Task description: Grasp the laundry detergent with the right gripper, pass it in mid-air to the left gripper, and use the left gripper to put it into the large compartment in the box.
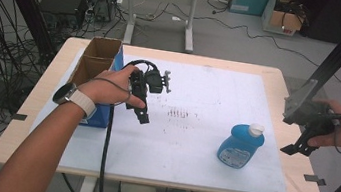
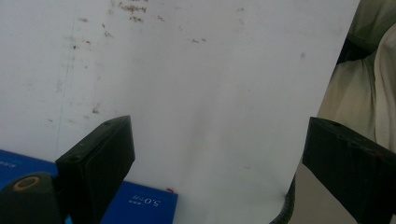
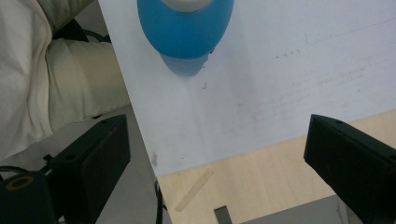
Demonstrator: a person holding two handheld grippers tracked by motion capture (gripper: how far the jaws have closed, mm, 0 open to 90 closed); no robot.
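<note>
Both grippers held over the table, jaws wide apart and gripping nothing.

The left gripper (image 1: 141, 114) hangs over the white mat (image 1: 191, 149) just beside the blue cardboard box (image 1: 100, 116) — its jaws frame bare mat. The right gripper (image 1: 297, 146) hovers at the table's (image 1: 15, 145) right edge, well apart from the blue bottle (image 1: 240, 143) — it stands upright on the mat with a white cap, between the two grippers.
</note>
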